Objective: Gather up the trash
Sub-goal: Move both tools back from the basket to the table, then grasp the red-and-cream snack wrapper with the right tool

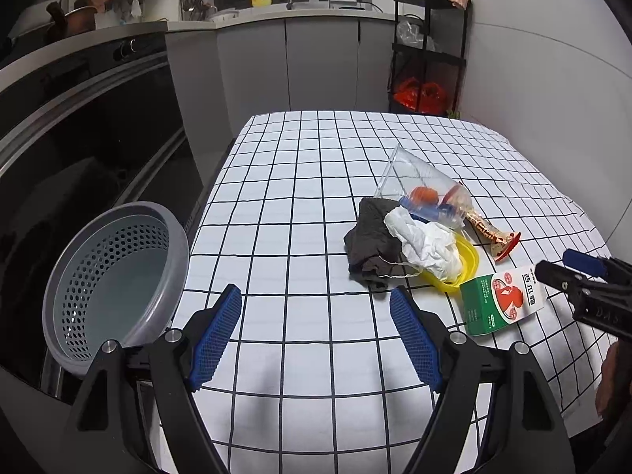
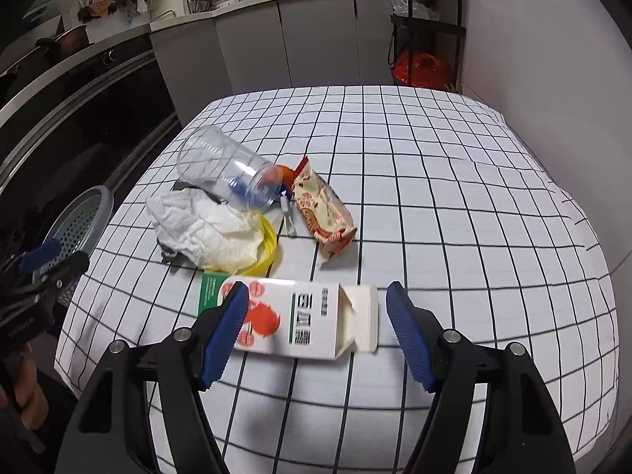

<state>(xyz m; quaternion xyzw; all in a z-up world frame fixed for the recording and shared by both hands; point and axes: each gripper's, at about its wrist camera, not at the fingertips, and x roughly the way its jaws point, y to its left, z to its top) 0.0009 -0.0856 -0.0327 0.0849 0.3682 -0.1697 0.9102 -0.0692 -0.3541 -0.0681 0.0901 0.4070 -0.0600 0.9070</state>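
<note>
Right gripper (image 2: pixel 316 331) hung wide open over the green-and-white carton (image 2: pixel 292 316), which lay flat at the near edge of the checked tablecloth (image 2: pixel 454 181); its pads straddled the carton without pressing it. Left gripper (image 1: pixel 316 331) was likewise open and empty, over bare cloth beside the grey perforated basket (image 1: pixel 114 276) at the table's left edge. Behind the carton lay the crumpled tissue (image 2: pixel 205 229), clear cup (image 2: pixel 229 173) and snack wrapper (image 2: pixel 324 213). Risk: the carton's open flap could crush or slide off-centre under closing jaws.
</note>
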